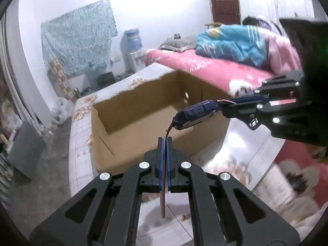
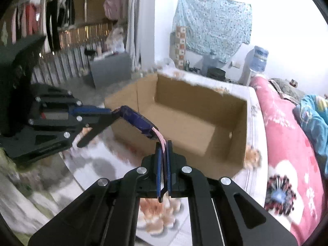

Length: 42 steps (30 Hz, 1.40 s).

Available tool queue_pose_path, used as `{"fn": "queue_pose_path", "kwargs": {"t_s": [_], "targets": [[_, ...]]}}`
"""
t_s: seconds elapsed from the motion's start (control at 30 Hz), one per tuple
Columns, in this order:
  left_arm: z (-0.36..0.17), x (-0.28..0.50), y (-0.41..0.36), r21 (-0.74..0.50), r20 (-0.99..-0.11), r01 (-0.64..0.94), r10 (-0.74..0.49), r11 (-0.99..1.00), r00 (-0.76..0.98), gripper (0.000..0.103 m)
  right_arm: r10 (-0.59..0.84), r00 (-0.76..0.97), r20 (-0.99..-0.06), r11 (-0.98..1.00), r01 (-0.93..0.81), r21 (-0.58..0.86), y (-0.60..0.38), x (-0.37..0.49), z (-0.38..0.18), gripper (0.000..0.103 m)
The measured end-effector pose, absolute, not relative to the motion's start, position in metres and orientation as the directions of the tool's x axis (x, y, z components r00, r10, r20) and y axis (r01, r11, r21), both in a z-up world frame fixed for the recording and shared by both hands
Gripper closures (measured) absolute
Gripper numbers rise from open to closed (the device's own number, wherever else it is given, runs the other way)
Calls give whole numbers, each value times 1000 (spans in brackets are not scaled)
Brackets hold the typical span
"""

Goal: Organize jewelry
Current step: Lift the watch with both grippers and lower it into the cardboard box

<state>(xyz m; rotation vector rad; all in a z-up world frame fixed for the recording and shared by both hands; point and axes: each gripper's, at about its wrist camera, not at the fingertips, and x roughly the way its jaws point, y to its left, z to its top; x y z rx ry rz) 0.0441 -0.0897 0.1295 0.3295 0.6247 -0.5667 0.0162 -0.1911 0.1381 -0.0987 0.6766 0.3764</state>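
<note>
A wristwatch with a dark blue case (image 1: 195,111) and a pink-brown strap hangs in the air between my two grippers, just in front of an open cardboard box (image 1: 143,110). My left gripper (image 1: 164,141) is shut on one strap end, which runs down between its pads. My right gripper (image 1: 235,102) is shut on the other strap end. In the right wrist view the watch (image 2: 137,121) spans from my right gripper (image 2: 163,143) to my left gripper (image 2: 110,110). The box (image 2: 194,123) looks empty inside.
The box stands on a table covered with a pale flowered cloth (image 1: 82,147). A bed with a pink flowered cover (image 2: 287,143) and a blue blanket (image 1: 231,41) lies to the right. A grey cabinet (image 2: 110,69) and a water dispenser (image 1: 133,45) stand beyond.
</note>
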Motion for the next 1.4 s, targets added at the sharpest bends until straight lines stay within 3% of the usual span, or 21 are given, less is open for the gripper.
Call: {"fn": "queue_pose_path", "kwargs": {"t_s": [0.17, 0.37, 0.57, 0.73, 0.83, 0.93, 1.0, 1.07, 1.4], "targets": [[146, 120, -90, 38, -715, 574, -379, 818, 588, 101, 377, 593, -711, 916, -350, 194, -203, 95, 145, 98], [95, 221, -109, 45, -873, 529, -225, 847, 434, 101, 371, 325, -870, 917, -276, 288, -203, 200, 85, 98], [41, 279, -124, 69, -951, 513, -98, 856, 292, 101, 297, 168, -940, 936, -245, 252, -193, 258, 36, 98], [25, 301, -132, 164, -955, 500, 10, 850, 296, 95, 252, 115, -961, 950, -217, 223, -194, 293, 13, 94], [29, 308, -130, 156, -954, 477, 6, 865, 300, 72, 227, 137, -964, 958, -211, 195, -197, 303, 11, 90], [38, 307, -129, 160, -939, 465, -11, 870, 344, 60, 207, 185, -961, 964, -204, 168, -205, 308, 14, 74], [43, 304, -132, 171, -929, 467, -16, 867, 369, 57, 192, 218, -957, 967, -207, 147, -209, 307, 19, 69], [47, 304, -133, 180, -921, 459, -15, 870, 390, 50, 177, 240, -955, 972, -194, 131, -215, 310, 23, 69], [87, 296, -116, 166, -845, 409, -84, 898, 528, 35, 159, 362, -919, 981, -162, 106, -225, 295, 59, 69]]}}
